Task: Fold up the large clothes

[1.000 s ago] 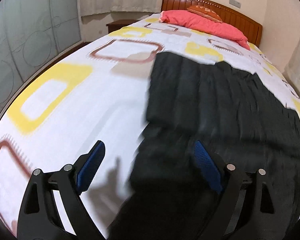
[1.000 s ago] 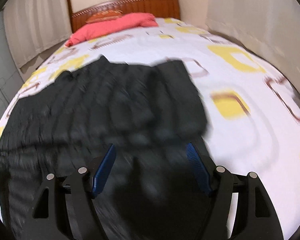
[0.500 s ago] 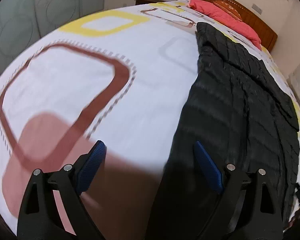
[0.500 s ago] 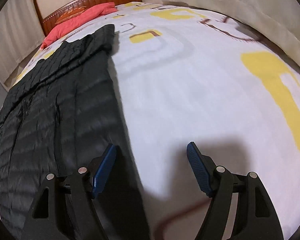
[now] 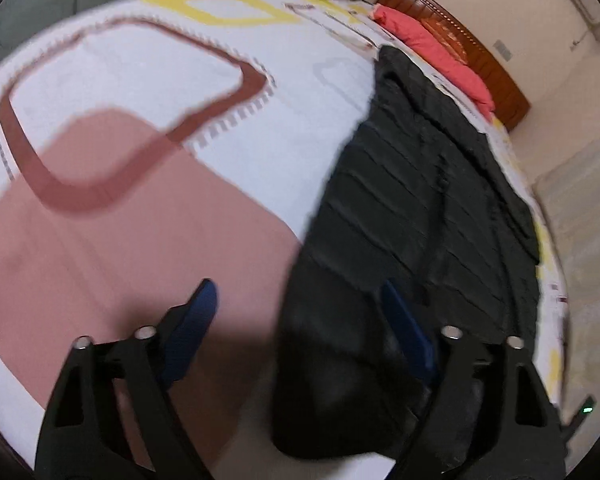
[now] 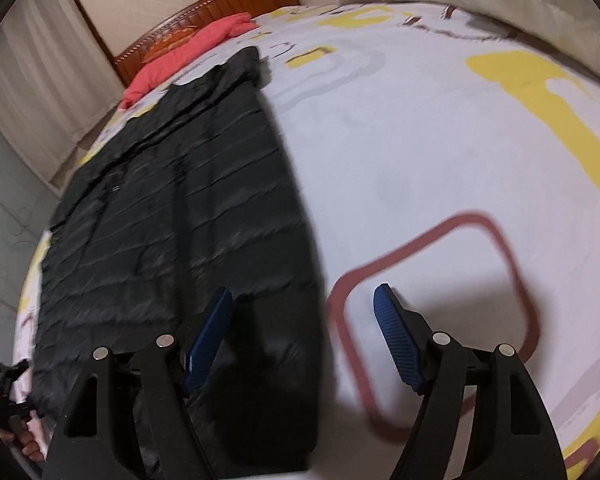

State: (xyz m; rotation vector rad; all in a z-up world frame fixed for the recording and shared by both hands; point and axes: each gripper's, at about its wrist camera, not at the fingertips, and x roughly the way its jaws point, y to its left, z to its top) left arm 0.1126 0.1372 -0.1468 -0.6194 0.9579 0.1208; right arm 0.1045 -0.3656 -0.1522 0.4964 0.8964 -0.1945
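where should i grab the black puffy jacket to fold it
Judging by how it lies, take the black quilted jacket by its two near hem corners, one gripper straddling each long edge. The left gripper, jaws closing, and right gripper already bracket those edges.

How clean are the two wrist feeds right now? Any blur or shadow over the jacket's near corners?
Left wrist view: motion-smeared, bedsheet pattern streaked, dark shadow beneath the left gripper, whose jaws are closing over the black jacket edge. Right wrist view: also blurred, sharper near the red pillow; the right gripper shadows the near corner. Fisheye bends both.
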